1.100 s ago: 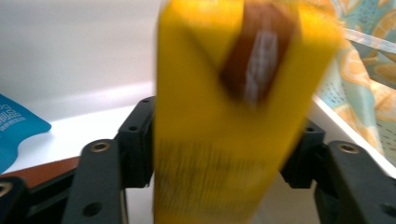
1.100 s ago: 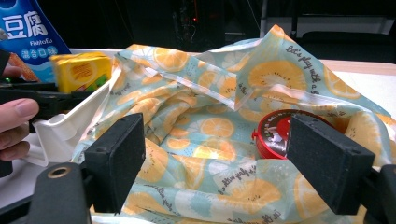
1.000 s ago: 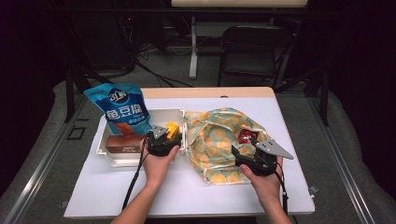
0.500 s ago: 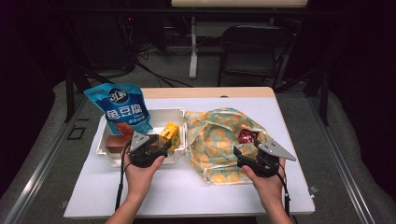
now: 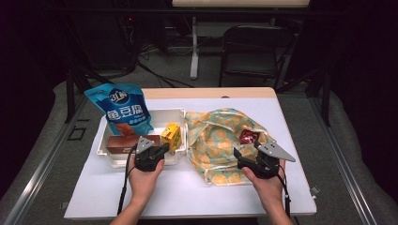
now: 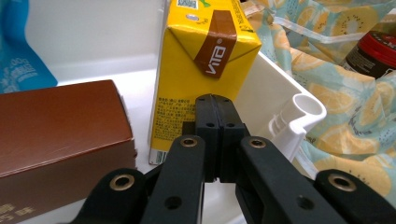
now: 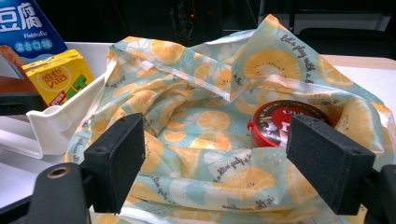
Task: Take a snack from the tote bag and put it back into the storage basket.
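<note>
Approaching the yellow drink carton (image 6: 205, 70) is the step in hand, judging from where the left tongs (image 6: 215, 100) sit: their tips lie just before the carton's lower front face, apparently not quite touching it. The carton stands upright at the right end of the white tray (image 5: 105, 150), beside a brown box (image 6: 60, 135) lying flat and in front of a blue snack pouch (image 5: 123, 110) that leans at the tray's far-left corner. The left tongs have just been closing and now stand fully together, with nothing between them. Lifting the carton will therefore probably call for reopening them wide enough to span its body, then advancing so that one pad passes each side before they close; its likely destination is the fruit-print bag (image 5: 220, 140), lying crumpled on the desk (image 5: 187, 197) just right of the tray, with a red-lidded can (image 7: 275, 123) already nestled in its folds. The right tongs (image 7: 215, 154) stand wide and empty, hovering low at the bag's near edge, one pad either side of the can, pressing on neither cloth nor can. Pose: both forearms enter from the near edge of the desk; the left hand (image 5: 143, 180) grips its tool roughly level, pointing away and slightly rightward into the tray, and the right hand (image 5: 267, 185) aims its tool away and leftward at the bag
</note>
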A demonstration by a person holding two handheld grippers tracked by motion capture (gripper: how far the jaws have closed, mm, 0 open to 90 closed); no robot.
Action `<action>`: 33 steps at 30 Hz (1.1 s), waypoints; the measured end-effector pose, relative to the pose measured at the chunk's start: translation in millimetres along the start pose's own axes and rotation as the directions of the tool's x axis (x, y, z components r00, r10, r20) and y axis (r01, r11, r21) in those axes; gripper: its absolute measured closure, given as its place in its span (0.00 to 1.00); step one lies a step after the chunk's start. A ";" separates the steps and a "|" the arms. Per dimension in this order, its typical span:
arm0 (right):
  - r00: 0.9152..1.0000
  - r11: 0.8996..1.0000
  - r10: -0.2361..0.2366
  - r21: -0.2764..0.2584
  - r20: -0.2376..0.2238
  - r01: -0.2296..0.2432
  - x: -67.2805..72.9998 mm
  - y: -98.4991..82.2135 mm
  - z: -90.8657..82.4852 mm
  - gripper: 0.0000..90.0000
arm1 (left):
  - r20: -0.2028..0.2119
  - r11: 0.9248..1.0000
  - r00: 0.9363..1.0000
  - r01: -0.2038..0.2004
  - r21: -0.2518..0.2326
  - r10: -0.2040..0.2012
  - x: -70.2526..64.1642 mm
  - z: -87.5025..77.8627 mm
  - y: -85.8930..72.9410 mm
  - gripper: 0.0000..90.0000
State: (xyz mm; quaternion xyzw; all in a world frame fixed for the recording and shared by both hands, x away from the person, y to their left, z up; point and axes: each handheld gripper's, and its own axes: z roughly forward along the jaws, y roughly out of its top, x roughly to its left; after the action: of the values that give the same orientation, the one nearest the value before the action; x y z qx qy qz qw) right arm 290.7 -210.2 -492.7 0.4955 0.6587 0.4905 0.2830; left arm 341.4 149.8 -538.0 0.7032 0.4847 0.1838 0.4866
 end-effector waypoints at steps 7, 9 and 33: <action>1.000 1.000 0.003 0.001 0.006 -0.003 -0.8 0.3 -0.6 0.21 | -0.027 1.000 0.999 0.023 0.015 -0.023 0.3 12.9 7.7 1.00; 1.000 1.000 0.004 0.000 0.006 -0.004 -0.7 0.2 -0.6 0.21 | -0.031 0.999 0.999 0.029 0.018 -0.029 0.1 16.7 10.6 1.00; 1.000 1.000 0.006 -0.002 0.013 -0.006 -4.1 -0.4 -1.0 0.22 | -0.086 0.998 0.995 0.060 0.020 -0.058 4.9 42.7 29.9 1.00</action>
State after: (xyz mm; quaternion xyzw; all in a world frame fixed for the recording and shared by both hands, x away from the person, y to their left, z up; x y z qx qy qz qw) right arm 291.1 -214.4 -493.1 0.5004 0.6549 0.4886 0.2863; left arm 389.9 130.8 -532.9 0.6855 0.5277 0.1936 0.4628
